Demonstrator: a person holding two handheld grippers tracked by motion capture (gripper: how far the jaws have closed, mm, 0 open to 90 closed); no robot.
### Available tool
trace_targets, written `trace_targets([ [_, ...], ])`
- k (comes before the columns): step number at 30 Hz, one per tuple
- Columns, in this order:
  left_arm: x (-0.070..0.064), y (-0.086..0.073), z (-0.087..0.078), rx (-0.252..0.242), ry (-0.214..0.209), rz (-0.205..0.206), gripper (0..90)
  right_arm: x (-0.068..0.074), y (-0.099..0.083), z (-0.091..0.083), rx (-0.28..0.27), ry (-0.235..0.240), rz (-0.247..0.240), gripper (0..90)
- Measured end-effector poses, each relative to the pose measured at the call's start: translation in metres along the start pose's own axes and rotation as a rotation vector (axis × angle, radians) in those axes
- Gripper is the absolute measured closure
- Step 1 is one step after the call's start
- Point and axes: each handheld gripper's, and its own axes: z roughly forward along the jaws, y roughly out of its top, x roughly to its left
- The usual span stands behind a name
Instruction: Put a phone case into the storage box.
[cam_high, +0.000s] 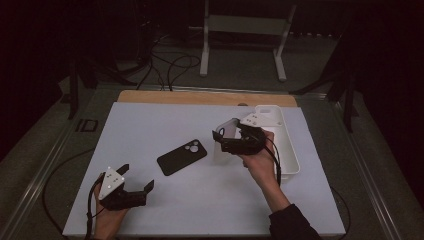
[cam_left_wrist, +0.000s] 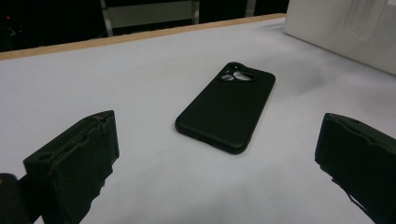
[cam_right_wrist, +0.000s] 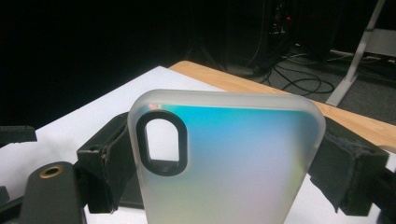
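The left gripper (cam_high: 137, 176) sits low near the table's near-left corner, held in a hand (cam_high: 107, 215), its jaws wide apart with nothing between them. In the left gripper view the two black jaws stand at either side of the picture and point toward the black case (cam_left_wrist: 226, 107), which lies flat on the white table (cam_left_wrist: 116, 84) ahead of them, centred between their lines but clear of both, camera cutout at its far end. From above, the black case (cam_high: 182, 156) lies up and to the right of the left gripper, and to the lower left of the right gripper, touching neither.

The right gripper (cam_high: 226, 136) is lifted off the table in the other hand (cam_high: 261, 165), jaws clamped on a frosted case (cam_high: 226, 127). In the right gripper view the frosted case (cam_right_wrist: 233, 163) stands upright between the jaws, which press on its two long edges; its oval camera hole is at upper left, and its surface shows a blue-green sheen.

Just right of the right gripper, behind the hand, a white bin (cam_high: 291, 155) rests on the table near its right edge.
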Motion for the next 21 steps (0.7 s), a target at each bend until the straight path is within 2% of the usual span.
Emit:
trace_targets([
  [6,0.0,0.0,0.0,0.001,-0.003,0.0,0.3,-0.006,0.002,0.001,-0.002,-0.004,0.015,16.4],
  [21,0.0,0.0,0.001,0.004,-0.003,0.006,0.3,-0.017,0.012,0.002,-0.006,-0.031,0.017,16.4],
])
